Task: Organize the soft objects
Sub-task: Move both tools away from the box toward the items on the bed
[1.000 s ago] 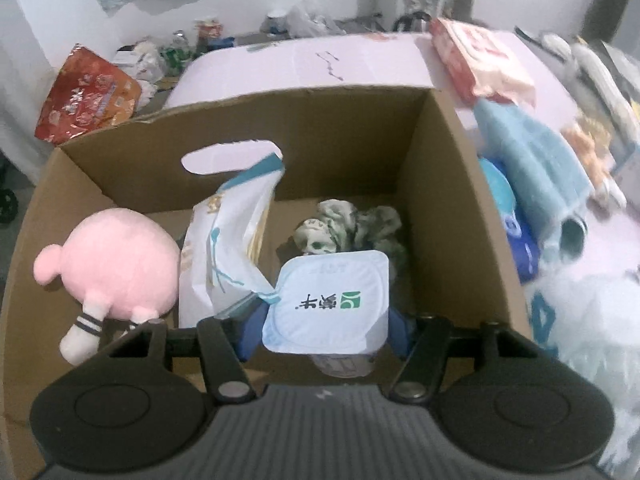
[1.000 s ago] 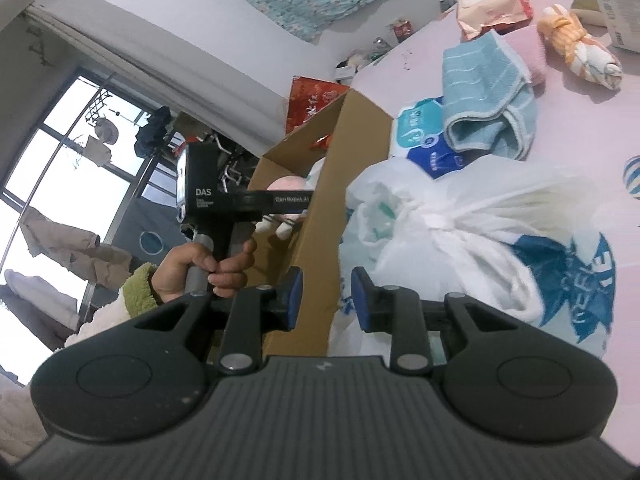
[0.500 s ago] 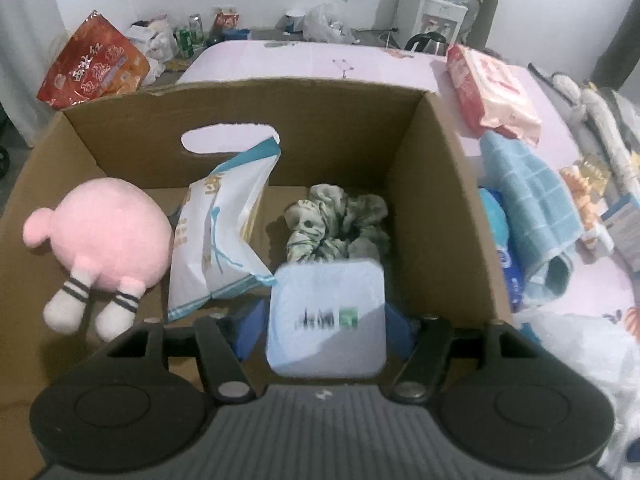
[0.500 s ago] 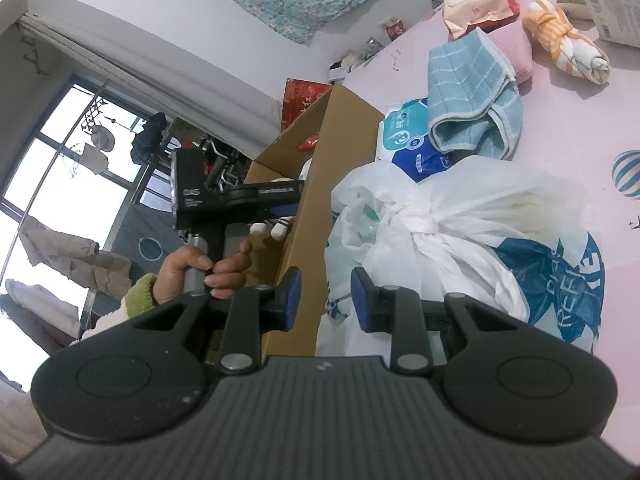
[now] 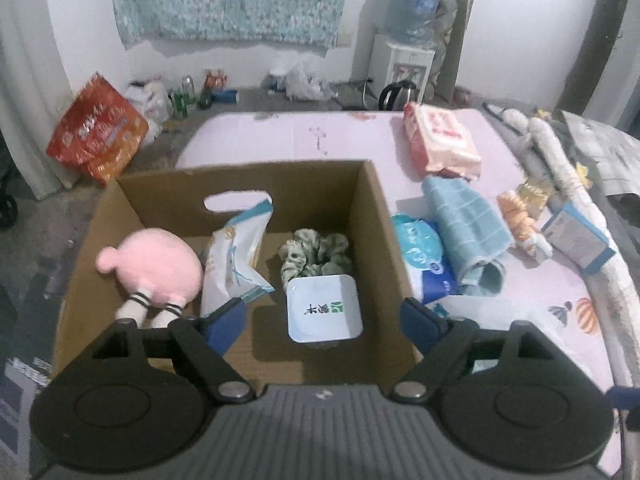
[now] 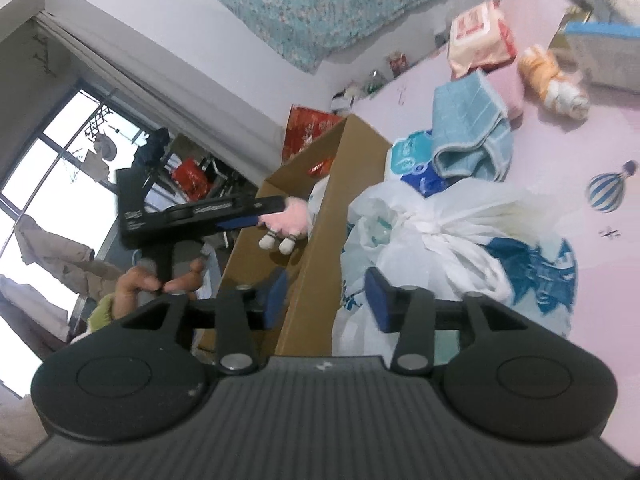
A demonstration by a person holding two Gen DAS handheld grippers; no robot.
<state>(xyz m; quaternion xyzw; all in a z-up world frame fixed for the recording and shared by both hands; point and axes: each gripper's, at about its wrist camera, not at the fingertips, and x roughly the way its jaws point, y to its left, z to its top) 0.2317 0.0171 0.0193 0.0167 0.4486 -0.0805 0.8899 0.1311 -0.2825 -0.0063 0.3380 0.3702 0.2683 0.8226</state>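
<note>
A second before, my left jaws were closed on the tissue pack; now it lay on the floor of the cardboard box, free of my pads. My left gripper had lifted away above it, and its jaws were opening wide, with nothing pressed between them. The pack rested face up just in front of the green scrunchie, beside the white snack bag and the pink plush toy. I think I put it in that free corner because the other soft things already filled the left side of the box.

My right gripper waited low near the outside wall of the box. Its jaws were also opening and they held nothing; the box corner and the white plastic bag were only seen behind the gap.

More soft things remained on the pink mat, outside the box: the blue towel lying over a blue wipes pack, a pink wipes pack, and an orange rolled cloth. A small carton lay near them. In my judgement the plastic bag stood between my right gripper and the towel, so it could disturb the next reach.
</note>
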